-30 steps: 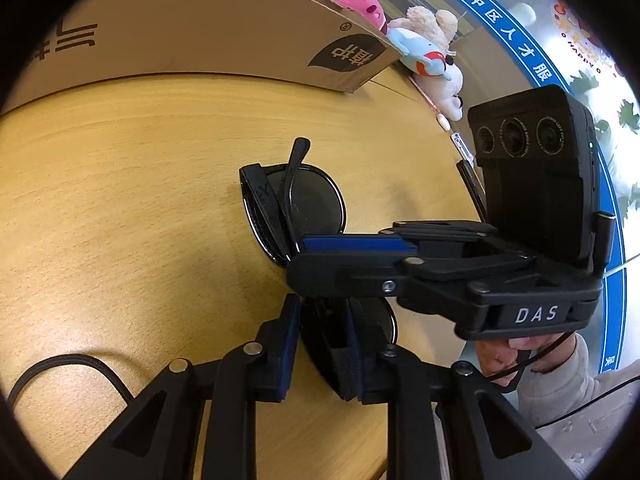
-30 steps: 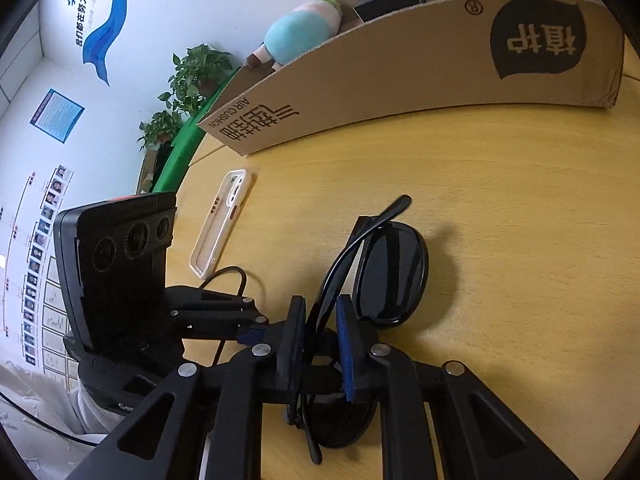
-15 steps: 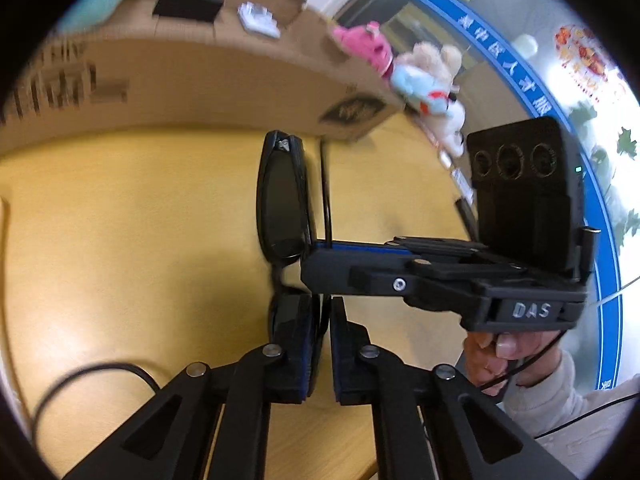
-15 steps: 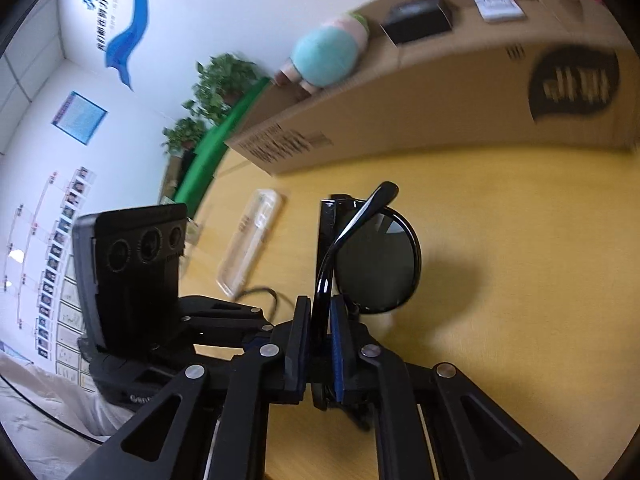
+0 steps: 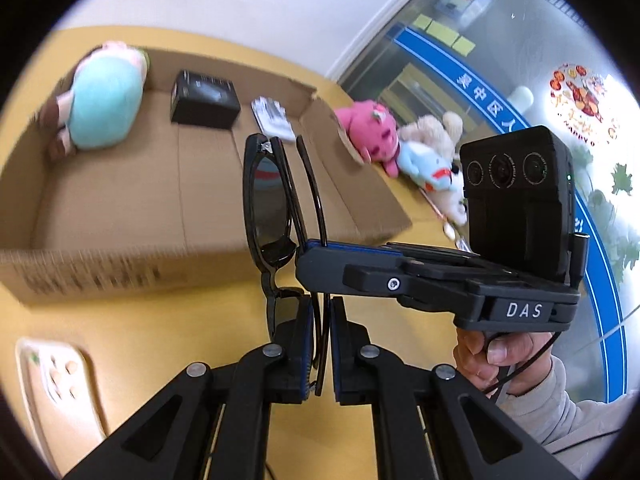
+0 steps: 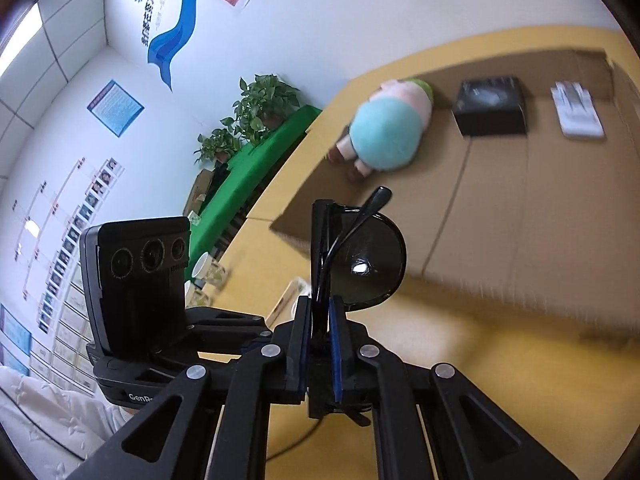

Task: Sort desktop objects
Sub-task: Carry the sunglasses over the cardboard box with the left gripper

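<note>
Both sets of jaws were clamped on the sunglasses (image 5: 276, 208): left gripper (image 5: 320, 344) on one lens end, right gripper (image 6: 319, 344) crossing at the bridge. The sunglasses hung in the air above the worktop (image 5: 168, 320), before the open box (image 5: 120, 200) holding a plush (image 6: 386, 132).

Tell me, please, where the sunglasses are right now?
The sunglasses are off the table, pinched by both the left gripper and the right gripper, held up in front of the open cardboard box in both wrist views.
</note>
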`<move>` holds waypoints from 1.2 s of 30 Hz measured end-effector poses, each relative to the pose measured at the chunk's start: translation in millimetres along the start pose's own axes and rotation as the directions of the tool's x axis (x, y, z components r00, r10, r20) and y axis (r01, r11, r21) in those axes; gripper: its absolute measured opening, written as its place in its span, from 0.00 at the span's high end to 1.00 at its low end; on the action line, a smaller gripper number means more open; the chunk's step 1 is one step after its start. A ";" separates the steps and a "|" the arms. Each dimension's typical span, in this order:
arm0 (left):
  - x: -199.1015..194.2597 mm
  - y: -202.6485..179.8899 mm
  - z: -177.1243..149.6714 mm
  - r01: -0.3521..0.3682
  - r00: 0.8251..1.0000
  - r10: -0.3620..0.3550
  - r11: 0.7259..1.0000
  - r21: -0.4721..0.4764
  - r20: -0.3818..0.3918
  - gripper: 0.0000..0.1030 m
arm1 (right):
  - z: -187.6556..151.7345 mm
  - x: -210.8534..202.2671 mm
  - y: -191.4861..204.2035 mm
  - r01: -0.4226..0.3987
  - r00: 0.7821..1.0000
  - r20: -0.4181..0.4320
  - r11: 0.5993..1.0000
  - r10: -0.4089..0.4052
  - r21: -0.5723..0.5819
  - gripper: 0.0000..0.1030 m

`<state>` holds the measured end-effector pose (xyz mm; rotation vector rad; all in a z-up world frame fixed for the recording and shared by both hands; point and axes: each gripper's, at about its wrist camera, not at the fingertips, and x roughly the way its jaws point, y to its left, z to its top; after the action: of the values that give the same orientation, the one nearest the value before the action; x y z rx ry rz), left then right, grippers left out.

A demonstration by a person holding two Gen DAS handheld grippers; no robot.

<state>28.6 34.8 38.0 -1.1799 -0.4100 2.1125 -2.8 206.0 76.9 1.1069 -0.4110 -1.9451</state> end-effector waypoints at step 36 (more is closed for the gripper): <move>80.0 166.8 109.9 -0.061 0.964 -0.041 0.928 -0.367 -0.263 0.94 | 141.1 142.6 -125.8 0.289 0.945 -0.228 0.927 -0.235 0.239 0.93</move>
<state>-160.1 -25.3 -46.2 -1.6630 -0.7013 1.8956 -219.4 150.8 -1.3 1.5866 -0.4462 -2.0253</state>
